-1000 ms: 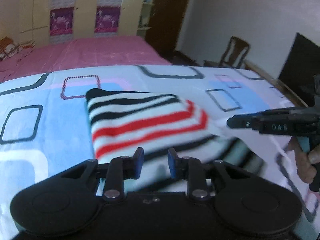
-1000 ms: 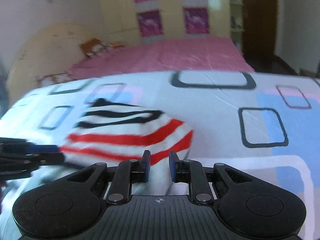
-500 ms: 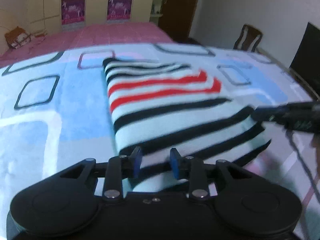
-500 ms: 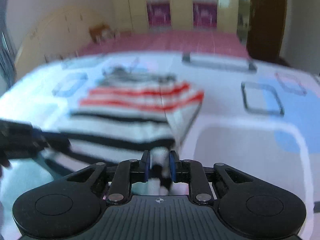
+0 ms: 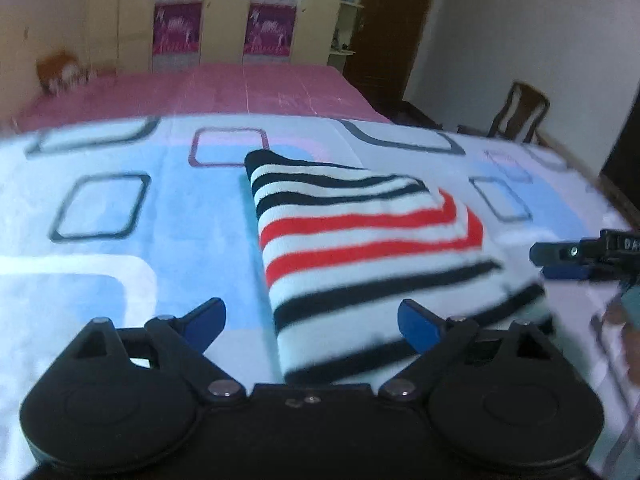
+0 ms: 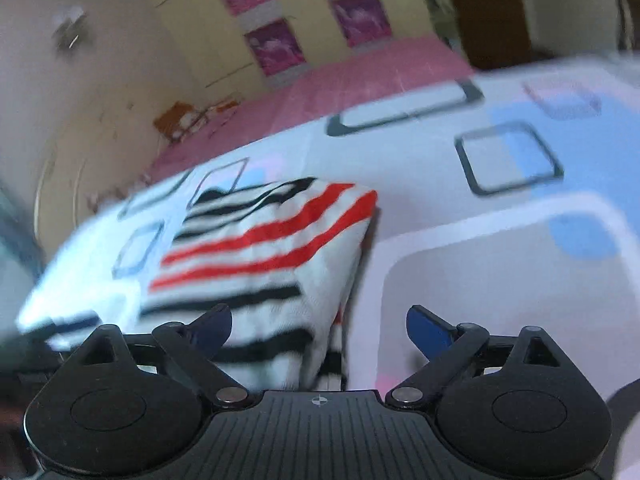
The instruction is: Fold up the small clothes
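Striped garment lies folded flat on the patterned sheet, its near edge between the spread fingers of both tools. Left gripper: jaws have just been opening, now wide, pads clear of the cloth. Right gripper: likewise just opened wide, nothing pinched; the folded right edge runs up between its fingers. Bare sheet lies open to left and right of the garment. Pink bedspread beyond; wooden chair at far right.
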Tool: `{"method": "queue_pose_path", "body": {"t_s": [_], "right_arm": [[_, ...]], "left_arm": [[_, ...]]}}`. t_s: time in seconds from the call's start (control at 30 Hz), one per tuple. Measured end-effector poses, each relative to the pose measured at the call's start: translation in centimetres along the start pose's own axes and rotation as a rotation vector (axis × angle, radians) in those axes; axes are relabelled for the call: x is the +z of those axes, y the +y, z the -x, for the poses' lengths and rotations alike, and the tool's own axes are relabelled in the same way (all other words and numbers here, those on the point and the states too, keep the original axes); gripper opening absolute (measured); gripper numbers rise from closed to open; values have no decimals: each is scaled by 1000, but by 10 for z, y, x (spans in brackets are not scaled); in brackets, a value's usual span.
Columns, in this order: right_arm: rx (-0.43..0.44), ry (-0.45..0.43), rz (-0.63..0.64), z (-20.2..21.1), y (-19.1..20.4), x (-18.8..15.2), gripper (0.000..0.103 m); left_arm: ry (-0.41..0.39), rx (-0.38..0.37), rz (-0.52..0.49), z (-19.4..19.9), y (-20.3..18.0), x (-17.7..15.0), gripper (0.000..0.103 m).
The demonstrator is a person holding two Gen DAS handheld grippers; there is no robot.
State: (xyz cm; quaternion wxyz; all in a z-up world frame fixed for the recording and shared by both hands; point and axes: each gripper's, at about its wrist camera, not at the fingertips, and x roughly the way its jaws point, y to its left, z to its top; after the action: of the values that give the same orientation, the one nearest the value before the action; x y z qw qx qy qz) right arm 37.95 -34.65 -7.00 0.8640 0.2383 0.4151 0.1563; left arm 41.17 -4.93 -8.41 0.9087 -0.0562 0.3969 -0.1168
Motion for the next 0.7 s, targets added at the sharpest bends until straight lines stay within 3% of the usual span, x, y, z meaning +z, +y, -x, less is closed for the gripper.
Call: {"method": "queue_pose_path", "body": {"t_s": [0.2,0.27,0.4,0.57,0.7], "right_arm": [[116,139,-221,-48,-44,27,85],[147,193,-250,-57,-49,20,73],[173,198,-224,-64,-44,24,73],[180,214,-134,-78,-29,31,73],[95,202,18,-82,-6,30,49]], "left_arm": [[120,-111,186,-41,28,11,82],[138,-152,229,-50,34,10,79],[148,-197,297,-65,40,11,75],[140,-178,289,-73,31,16,69],[136,-123,208,-72,17,23,57]]}}
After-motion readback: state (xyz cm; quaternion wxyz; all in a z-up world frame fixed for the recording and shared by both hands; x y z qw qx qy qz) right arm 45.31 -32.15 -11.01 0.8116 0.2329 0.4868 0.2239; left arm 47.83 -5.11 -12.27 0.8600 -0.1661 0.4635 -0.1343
